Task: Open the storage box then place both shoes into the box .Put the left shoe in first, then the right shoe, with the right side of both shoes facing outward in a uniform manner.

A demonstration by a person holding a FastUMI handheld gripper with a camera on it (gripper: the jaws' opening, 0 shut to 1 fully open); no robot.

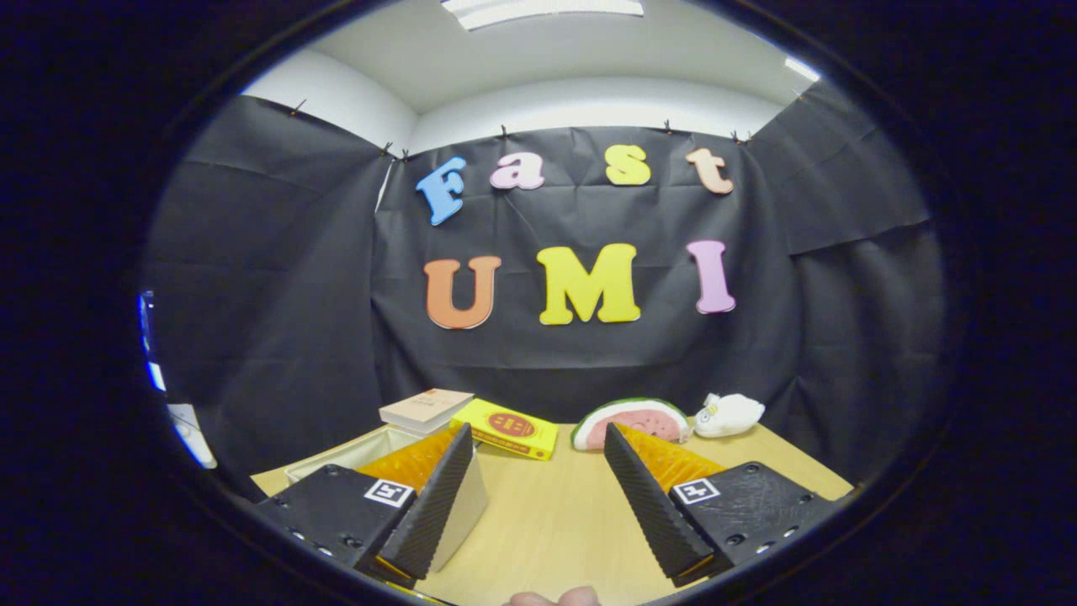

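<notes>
Here, gripper (538,488) spread wide, pinching nothing; storage box (370,450) just ahead, partly behind the left finger.

– What's ahead of you?
– My gripper (538,459) is spread wide over the bare table (555,522). A box (370,446) sits behind the left finger.
– And beyond?
– A book (427,410), a yellow pack (506,428), a watermelon toy (631,418) (plus a white plush (729,414)).

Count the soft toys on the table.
2: a watermelon-slice plush just beyond the open gripper's fingers, and a white plush beside it. The fingers could hide others.
</notes>
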